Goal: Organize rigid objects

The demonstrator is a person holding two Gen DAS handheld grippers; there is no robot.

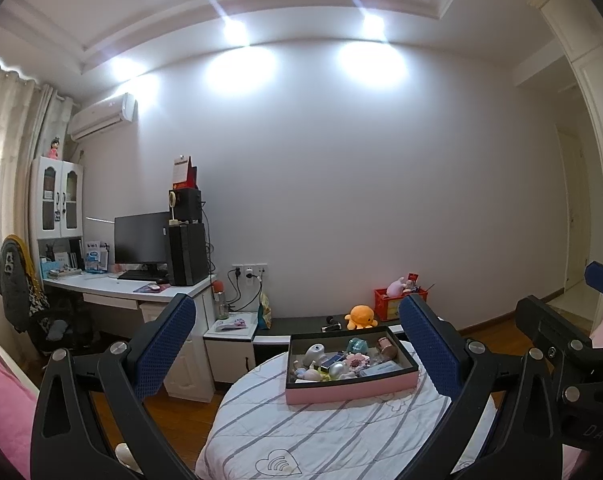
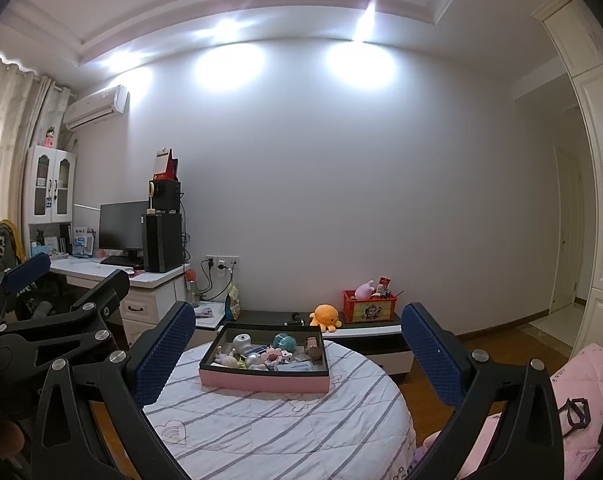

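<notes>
Both the left gripper [image 1: 297, 344] and right gripper [image 2: 297, 348] hang spread and empty, short of the pink-sided shallow box [image 1: 351, 390] of small trinkets on the striped round table [image 1: 321, 436]

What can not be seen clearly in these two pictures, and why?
- Small items in the pink box: too small to identify, in both views.
- Box contents near the front wall: hidden by it, right wrist view.
- Right gripper: cut off by the edge, left wrist view.
- Round table: partly hidden behind gripper fingers.
</notes>
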